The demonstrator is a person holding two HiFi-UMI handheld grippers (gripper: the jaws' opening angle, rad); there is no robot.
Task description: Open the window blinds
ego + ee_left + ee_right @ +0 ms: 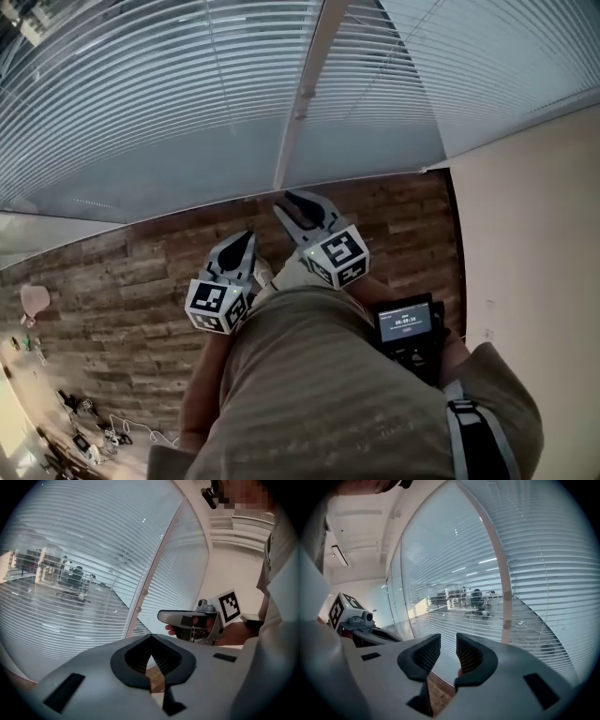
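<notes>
Head view: my left gripper (246, 240) and right gripper (300, 208) sit side by side above the wood floor (112, 272). Both point toward the blinds (159, 103), which hang lowered across the glass ahead, on either side of a pale post (302, 103). Neither gripper touches them. In the left gripper view my jaws are pressed together with nothing between them. In the right gripper view my jaws stand apart and empty, with only blinds and floor in the gap. A room shows dimly through the slats. A plain wall (534, 234) stands to my right.
</notes>
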